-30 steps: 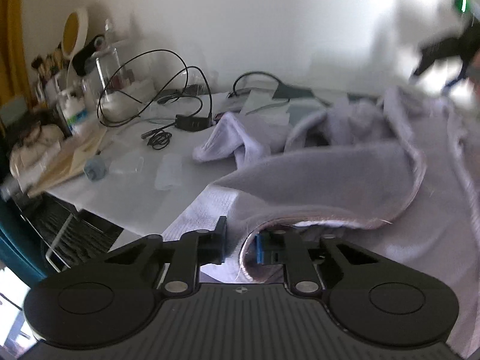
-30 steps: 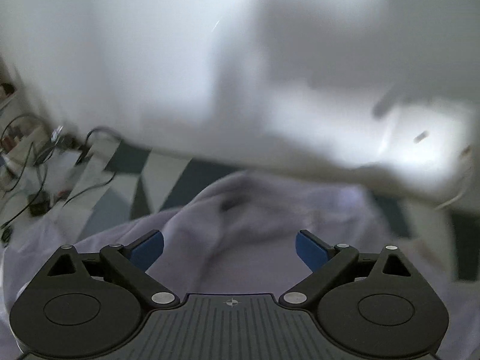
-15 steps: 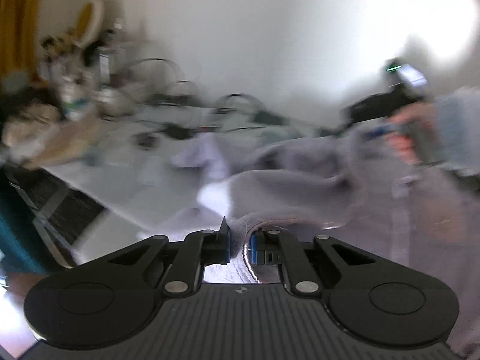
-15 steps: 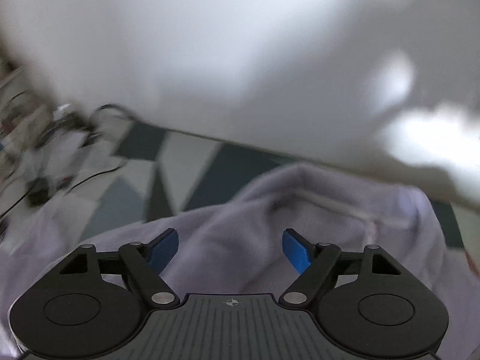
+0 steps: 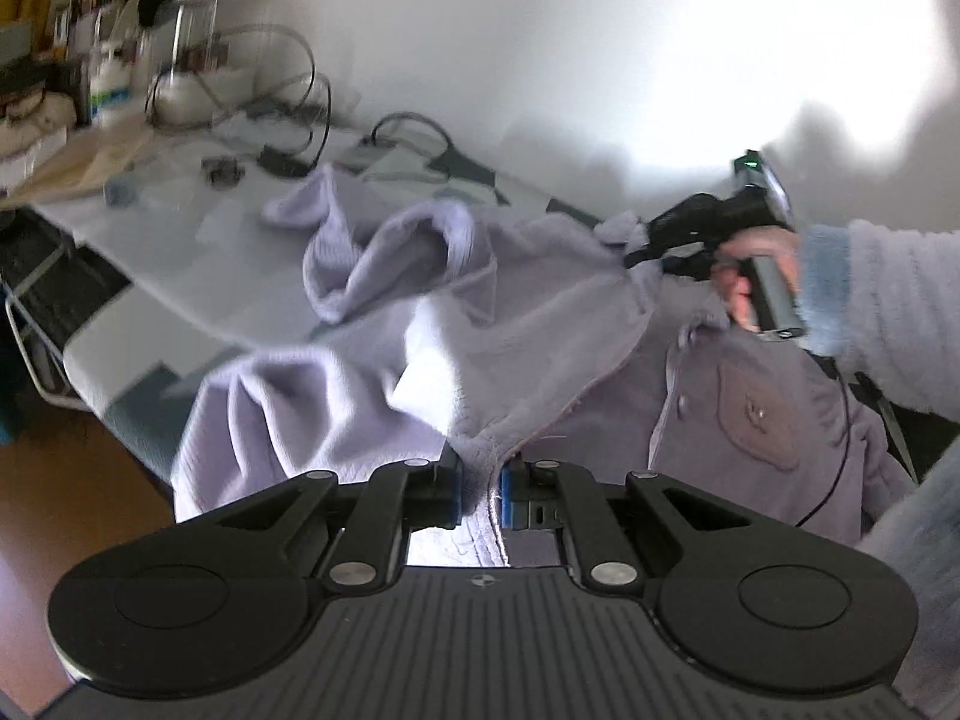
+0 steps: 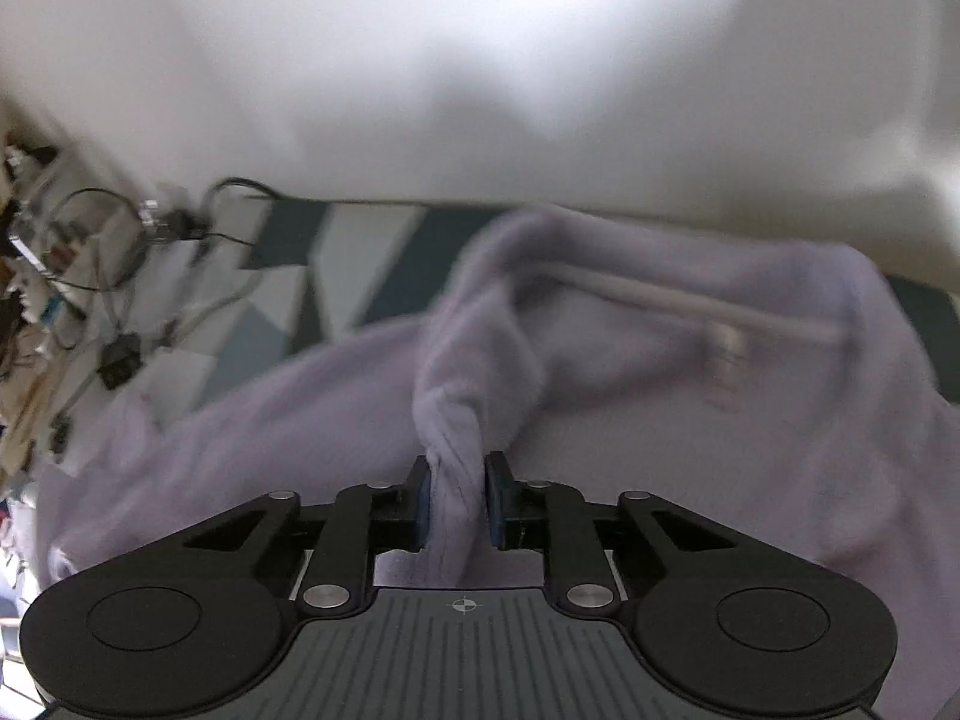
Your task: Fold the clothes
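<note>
Both tools pinching one lilac fleece garment over a cluttered bench.

My left tool (image 5: 480,489) is clamped on a hem corner of the garment (image 5: 528,336); my right tool (image 6: 454,501), jaws closing, has a bunched fold between its pads. From the left tool the cloth runs ahead and rightward to the right tool, slack between. The bench (image 5: 198,228) lies beneath, cables (image 5: 312,96) and bottles far left, white wall behind.

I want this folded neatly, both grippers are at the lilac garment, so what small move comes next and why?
Probably finish the right gripper closing, then lift both. Fabric is bunched between its closing pads, the left gripper is shut on a garment edge, and the cloth lies crumpled.
</note>
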Tool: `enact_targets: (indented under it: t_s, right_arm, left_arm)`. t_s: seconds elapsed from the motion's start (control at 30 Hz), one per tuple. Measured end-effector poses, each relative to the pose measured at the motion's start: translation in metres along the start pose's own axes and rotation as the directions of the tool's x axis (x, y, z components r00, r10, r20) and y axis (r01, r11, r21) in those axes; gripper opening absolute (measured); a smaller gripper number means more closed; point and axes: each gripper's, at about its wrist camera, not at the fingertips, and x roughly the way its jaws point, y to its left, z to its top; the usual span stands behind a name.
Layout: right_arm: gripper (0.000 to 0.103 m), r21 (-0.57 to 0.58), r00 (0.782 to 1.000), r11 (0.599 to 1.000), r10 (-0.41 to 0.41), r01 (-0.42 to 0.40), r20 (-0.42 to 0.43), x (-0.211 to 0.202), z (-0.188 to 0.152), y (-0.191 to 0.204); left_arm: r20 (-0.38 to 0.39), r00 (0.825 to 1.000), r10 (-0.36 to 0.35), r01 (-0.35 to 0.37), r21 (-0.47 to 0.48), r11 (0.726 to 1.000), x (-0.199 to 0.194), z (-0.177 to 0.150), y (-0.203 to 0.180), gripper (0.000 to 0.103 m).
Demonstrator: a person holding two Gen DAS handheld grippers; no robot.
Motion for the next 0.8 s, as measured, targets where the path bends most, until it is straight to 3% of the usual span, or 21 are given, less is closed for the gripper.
enact_targets:
  t_s: [0.07, 0.33, 0.4, 0.53, 0.6, 0.67, 0.73, 0.8]
  right_arm:
    - [0.054, -0.038, 0.999, 0.998, -0.043, 0.043, 0.016, -0.006, -0.003, -0.009]
    - [0.054, -0.123, 0.986, 0.984, -0.114, 0.128, 0.118, -0.029, -0.006, 0.003]
    - [0.053, -0.152, 0.981, 0.979, -0.111, 0.135, 0.157, -0.041, -0.008, 0.012]
    - [0.047, -0.248, 0.986, 0.963, -0.063, 0.101, 0.156, -0.048, -0.018, 0.033]
    - [0.040, -0.359, 0.985, 0.927, -0.056, 0.111, 0.160, -0.049, -0.033, 0.045]
    - [0.034, -0.496, 0.983, 0.858, -0.051, 0.133, 0.175, -0.047, -0.051, 0.058]
    - [0.033, -0.612, 0.981, 0.775, -0.053, 0.158, 0.186, -0.042, -0.070, 0.069]
    - [0.033, -0.670, 0.981, 0.721, -0.074, 0.176, 0.178, -0.038, -0.084, 0.072]
  left_arm:
    - [-0.037, 0.999, 0.006, -0.006, 0.016, 1.000, 0.007, -0.006, -0.002, 0.011]
    - [-0.108, 0.994, 0.026, -0.018, 0.075, 0.997, 0.027, -0.017, -0.015, 0.011]
    - [-0.107, 0.994, 0.028, -0.017, 0.101, 0.995, 0.026, -0.018, -0.021, 0.011]
    - [-0.104, 0.994, 0.039, -0.024, 0.135, 0.990, 0.024, -0.024, -0.028, 0.011]
    - [-0.104, 0.993, 0.049, -0.037, 0.111, 0.993, 0.025, -0.026, -0.026, 0.011]
    - [-0.105, 0.993, 0.052, -0.045, 0.069, 0.997, 0.025, -0.027, -0.022, 0.011]
    - [-0.105, 0.993, 0.048, -0.044, 0.035, 0.998, 0.025, -0.029, -0.019, 0.011]
    - [-0.107, 0.993, 0.044, -0.042, 0.019, 0.999, 0.025, -0.030, -0.016, 0.011]
